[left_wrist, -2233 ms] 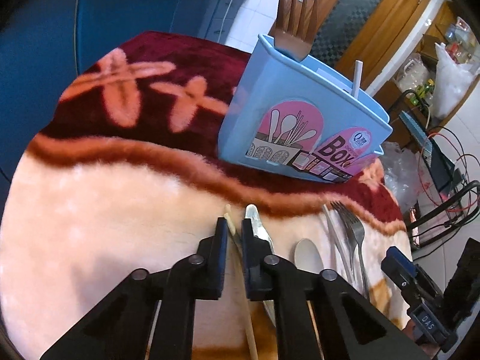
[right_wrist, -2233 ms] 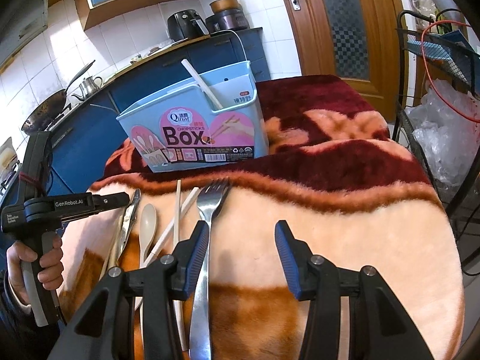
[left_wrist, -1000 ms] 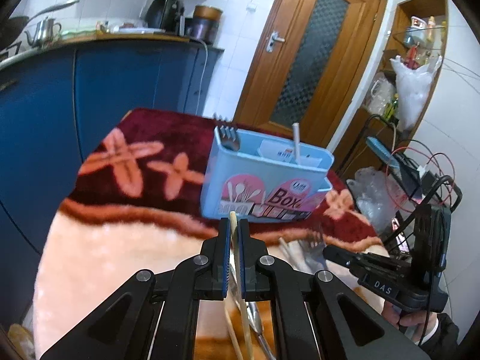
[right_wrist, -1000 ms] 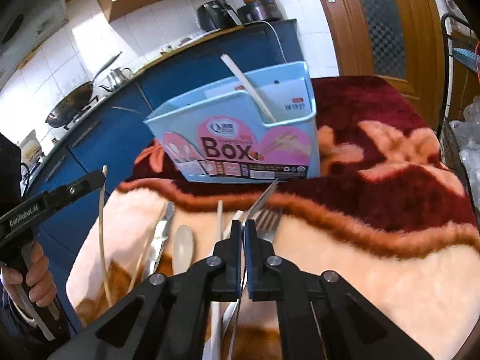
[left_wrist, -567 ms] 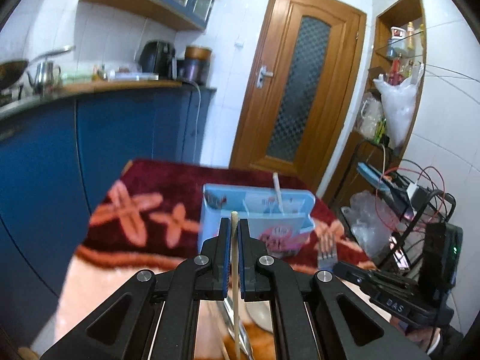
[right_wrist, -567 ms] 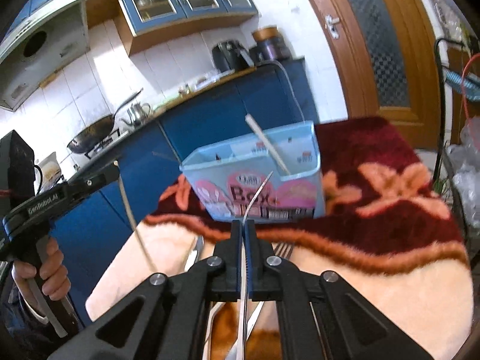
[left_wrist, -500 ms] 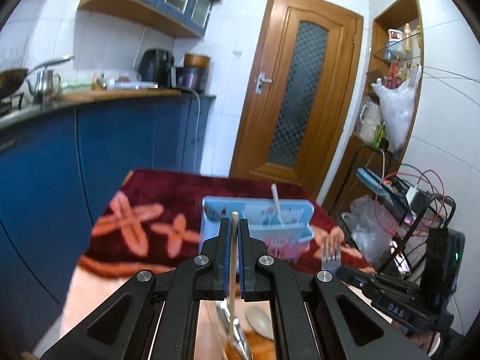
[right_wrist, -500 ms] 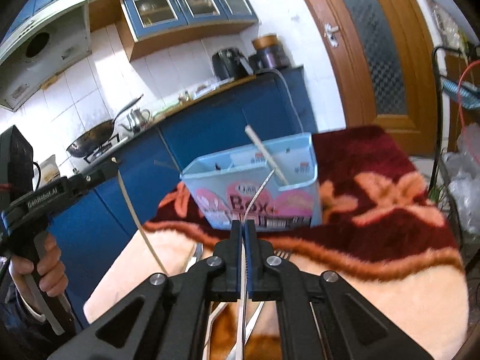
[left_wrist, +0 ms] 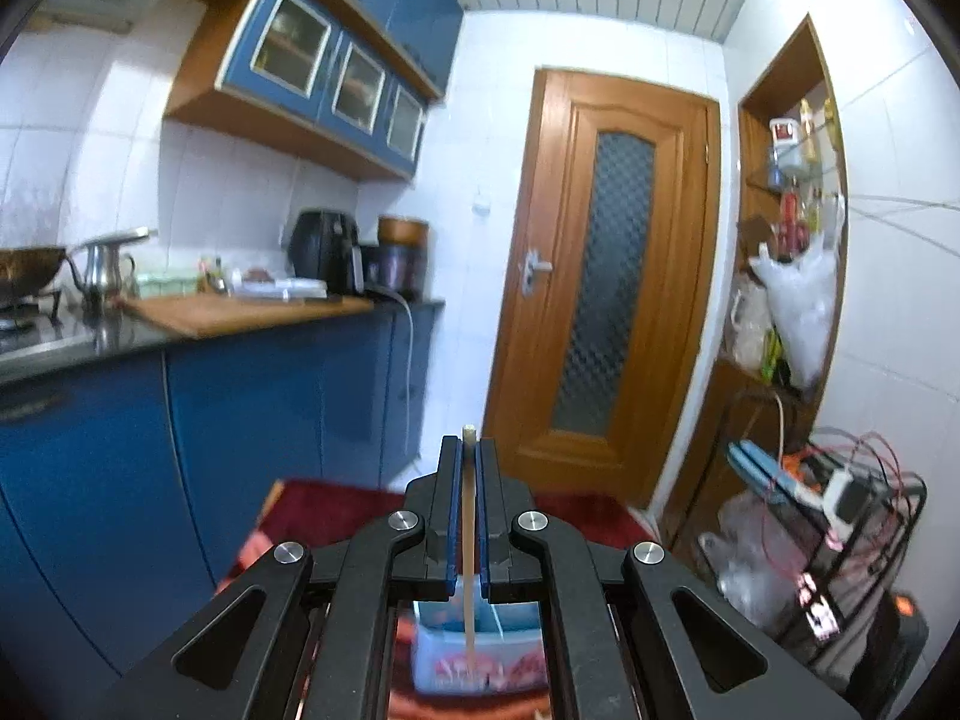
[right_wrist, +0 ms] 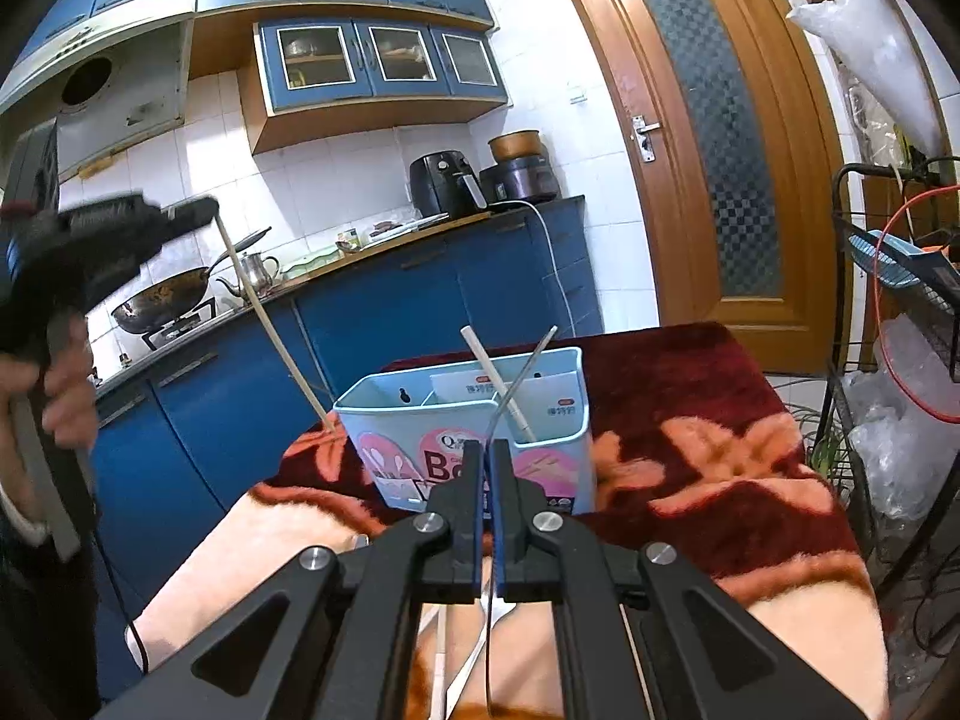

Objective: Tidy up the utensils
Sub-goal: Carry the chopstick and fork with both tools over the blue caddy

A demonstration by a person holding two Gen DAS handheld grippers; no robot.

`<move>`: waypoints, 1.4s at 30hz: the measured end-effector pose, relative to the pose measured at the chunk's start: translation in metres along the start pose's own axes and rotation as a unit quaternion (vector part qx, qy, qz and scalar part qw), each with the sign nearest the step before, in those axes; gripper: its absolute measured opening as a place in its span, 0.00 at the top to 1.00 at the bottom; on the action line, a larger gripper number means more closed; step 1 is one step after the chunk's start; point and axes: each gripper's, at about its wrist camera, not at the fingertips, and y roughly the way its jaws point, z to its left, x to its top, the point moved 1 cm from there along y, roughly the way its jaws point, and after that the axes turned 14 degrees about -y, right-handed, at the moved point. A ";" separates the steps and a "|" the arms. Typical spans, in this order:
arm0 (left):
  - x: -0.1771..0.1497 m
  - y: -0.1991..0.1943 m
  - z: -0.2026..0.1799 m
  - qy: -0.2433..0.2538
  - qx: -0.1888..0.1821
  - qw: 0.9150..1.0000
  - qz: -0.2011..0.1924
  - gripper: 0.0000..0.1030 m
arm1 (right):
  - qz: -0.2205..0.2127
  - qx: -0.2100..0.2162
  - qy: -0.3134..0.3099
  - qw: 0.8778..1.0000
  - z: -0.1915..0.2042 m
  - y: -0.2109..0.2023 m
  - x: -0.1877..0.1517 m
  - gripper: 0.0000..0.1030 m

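Observation:
My left gripper [left_wrist: 468,449] is shut on a pale wooden chopstick [left_wrist: 467,546], held high over the light blue chopsticks box [left_wrist: 510,660]. In the right wrist view the left gripper [right_wrist: 201,210] hangs at upper left in a hand [right_wrist: 60,384]. Its chopstick [right_wrist: 270,324] slants down toward the left end of the box [right_wrist: 408,438]. My right gripper [right_wrist: 486,450] is shut on a thin metal utensil [right_wrist: 522,369], seen edge-on and rising in front of the box. A white chopstick [right_wrist: 492,372] leans in the box's right compartment.
The box stands on a plush maroon and peach blanket [right_wrist: 690,420]. Loose utensils [right_wrist: 441,660] lie under my right gripper. Blue cabinets [right_wrist: 420,312] line the back, a wooden door [right_wrist: 720,180] stands behind, and a wire rack [right_wrist: 900,312] with bags is on the right.
Both grippers closed on their utensils and lifted them off the blanket. The left one rose most, so the box dropped to the bottom of its view.

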 end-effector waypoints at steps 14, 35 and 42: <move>-0.016 0.056 0.015 -0.020 0.028 0.999 0.006 0.96 | -0.020 -0.022 -0.021 0.999 -0.001 -0.007 0.004 0.96; -0.086 0.099 0.037 -0.002 0.041 0.996 0.077 0.96 | -0.100 -0.086 -0.024 0.991 -0.019 0.021 0.074 0.96; -0.091 0.102 0.040 0.003 0.042 0.997 0.071 0.96 | -0.126 -0.109 -0.024 0.986 -0.023 0.046 0.088 0.96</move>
